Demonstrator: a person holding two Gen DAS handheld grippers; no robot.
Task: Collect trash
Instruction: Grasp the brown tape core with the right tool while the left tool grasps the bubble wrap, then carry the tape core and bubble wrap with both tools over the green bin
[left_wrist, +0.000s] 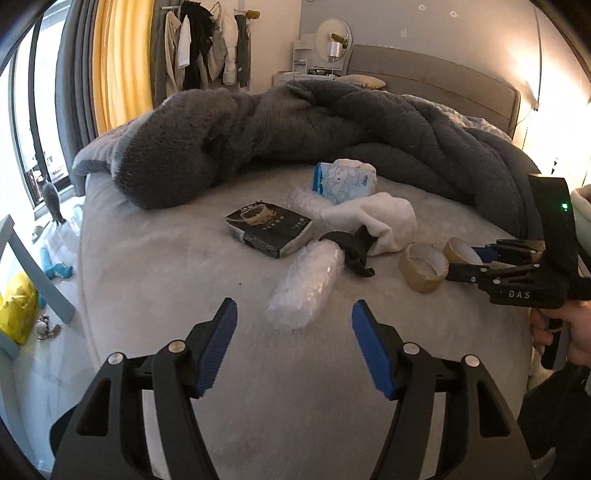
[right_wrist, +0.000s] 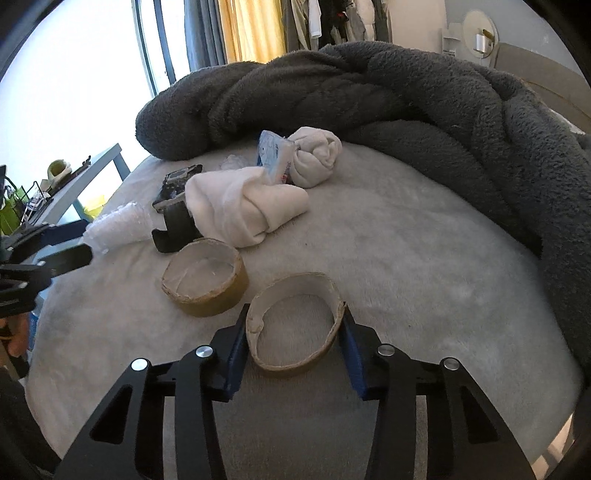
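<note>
Hovering wide open and empty over the bed's (left_wrist: 147, 280) near edge, the left hand-held gripper (left_wrist: 293, 325) faces a bubble-wrap roll (left_wrist: 306, 286), long axis pointing away; it could squash and slip. The right hand-held gripper (right_wrist: 293, 345) brackets an empty tape core (right_wrist: 295, 325), opening upward, pads touching its wall, near the bed's near edge; squeezing may buckle it.

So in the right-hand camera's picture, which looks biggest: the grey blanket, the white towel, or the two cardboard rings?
Largest to smallest, as they look:
1. Grey blanket, by far.
2. White towel.
3. The two rings: the near ring between the right gripper fingers looks bigger than the far ring, but nearness may explain that, so I won't rank them.
</note>
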